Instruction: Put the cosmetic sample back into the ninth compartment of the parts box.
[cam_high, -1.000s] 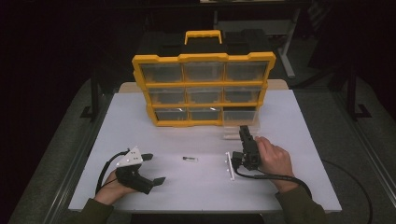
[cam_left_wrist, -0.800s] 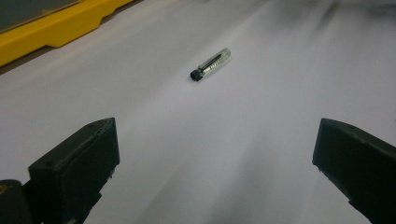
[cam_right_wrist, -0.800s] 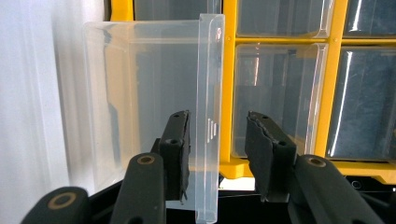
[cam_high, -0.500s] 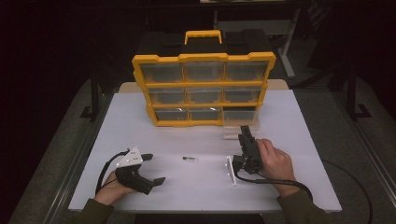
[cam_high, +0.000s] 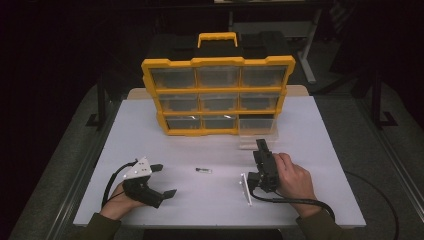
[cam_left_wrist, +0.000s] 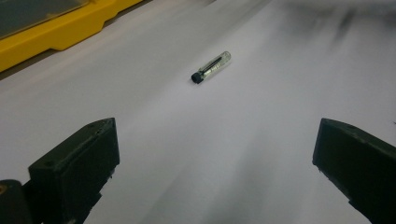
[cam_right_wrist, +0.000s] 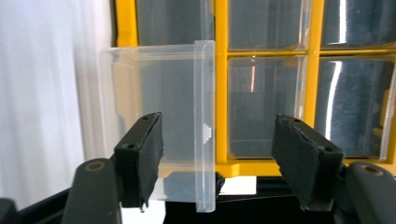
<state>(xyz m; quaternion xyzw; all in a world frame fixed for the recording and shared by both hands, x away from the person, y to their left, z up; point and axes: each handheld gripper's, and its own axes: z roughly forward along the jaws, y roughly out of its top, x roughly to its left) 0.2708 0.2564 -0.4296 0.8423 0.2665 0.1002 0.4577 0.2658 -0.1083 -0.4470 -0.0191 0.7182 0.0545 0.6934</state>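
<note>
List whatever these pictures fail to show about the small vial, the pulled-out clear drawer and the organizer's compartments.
- Small clear vial with a black cap: what it contains is too small to read in the left gripper view, and it is a speck in the high view.
- Clear plastic drawer: its floor is hidden by the right gripper in the right gripper view.
- Yellow organizer: glare hides the compartments' contents in the high view.

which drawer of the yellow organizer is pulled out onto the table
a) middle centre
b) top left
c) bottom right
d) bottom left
c: in the high view the clear drawer stands out on the table in front of the bottom right slot of the yellow organizer, just ahead of the right gripper, whose jaws have just been opening.
</note>
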